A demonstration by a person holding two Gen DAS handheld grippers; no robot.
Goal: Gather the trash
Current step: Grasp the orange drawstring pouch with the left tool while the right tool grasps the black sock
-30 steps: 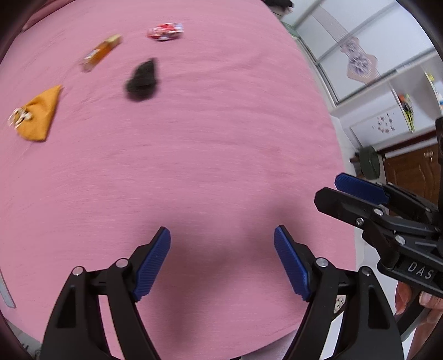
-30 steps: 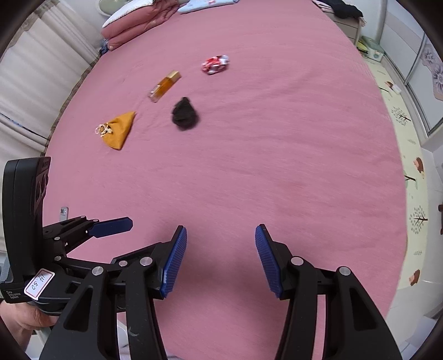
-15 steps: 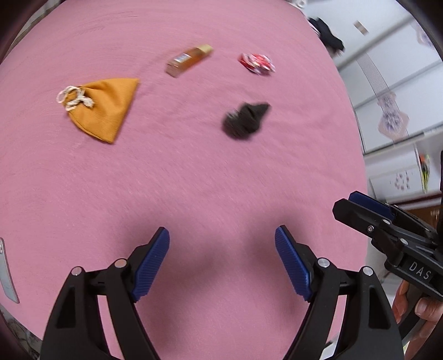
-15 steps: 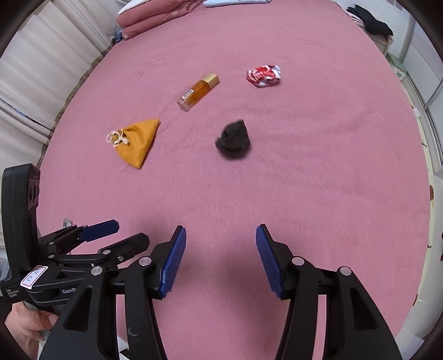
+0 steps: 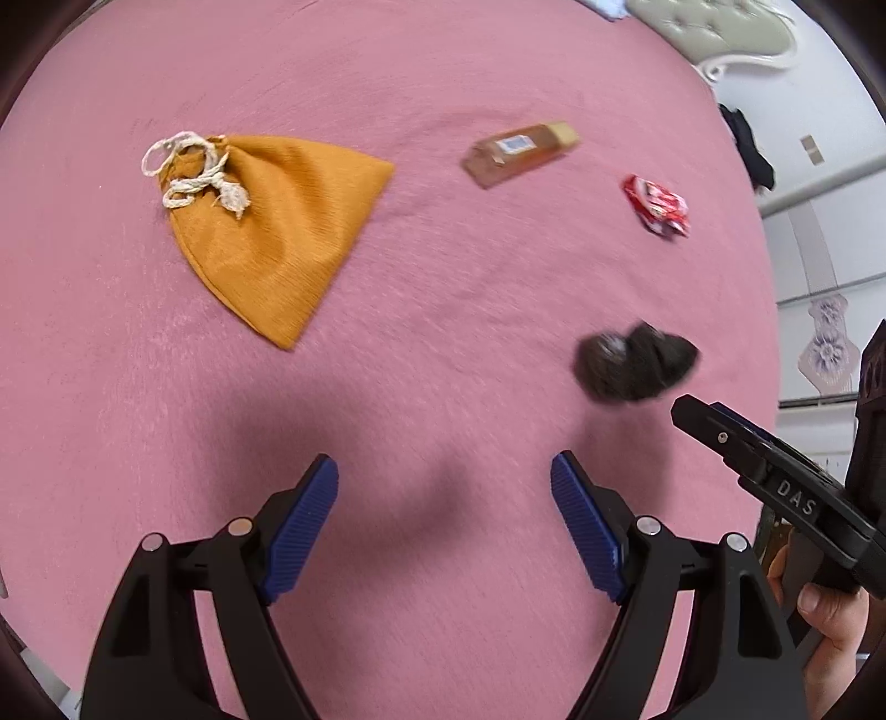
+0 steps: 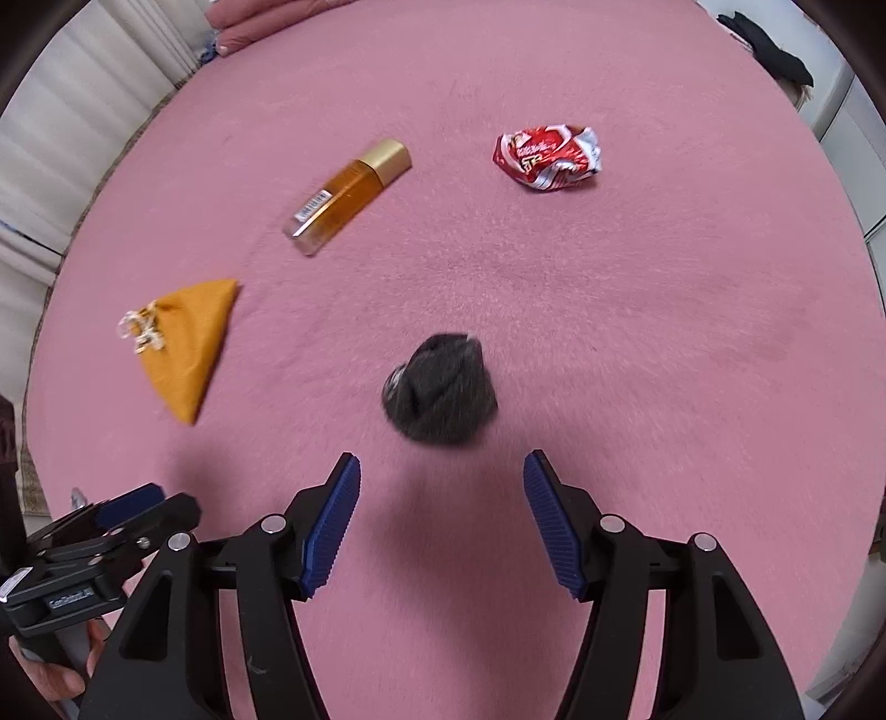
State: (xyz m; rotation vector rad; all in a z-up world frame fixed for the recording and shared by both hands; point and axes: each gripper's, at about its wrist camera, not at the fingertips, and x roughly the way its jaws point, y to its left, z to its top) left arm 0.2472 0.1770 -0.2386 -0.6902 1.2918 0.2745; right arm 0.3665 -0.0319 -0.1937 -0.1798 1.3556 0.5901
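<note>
On a pink bedspread [image 6: 637, 310] lie a crumpled red wrapper [image 6: 547, 157], an amber perfume bottle [image 6: 348, 195] with a gold cap, an orange drawstring pouch [image 6: 185, 344] and a dark balled sock [image 6: 440, 394]. My right gripper [image 6: 442, 526] is open and empty, just short of the sock. My left gripper [image 5: 444, 531] is open and empty; the pouch [image 5: 271, 227] lies ahead to its left, the sock [image 5: 634, 368] ahead to its right, the bottle [image 5: 520, 152] and wrapper [image 5: 656, 205] farther off.
The right gripper's finger [image 5: 775, 487] shows at the right of the left wrist view; the left gripper's tip [image 6: 111, 526] shows at lower left of the right wrist view. Curtains [image 6: 66, 138] hang left of the bed. A headboard [image 5: 714, 27] and dark clothes [image 6: 769, 44] lie beyond.
Both grippers have moved forward over the bed toward the objects, which now look larger and nearer. The left gripper has turned toward the pouch. Both stay open.
</note>
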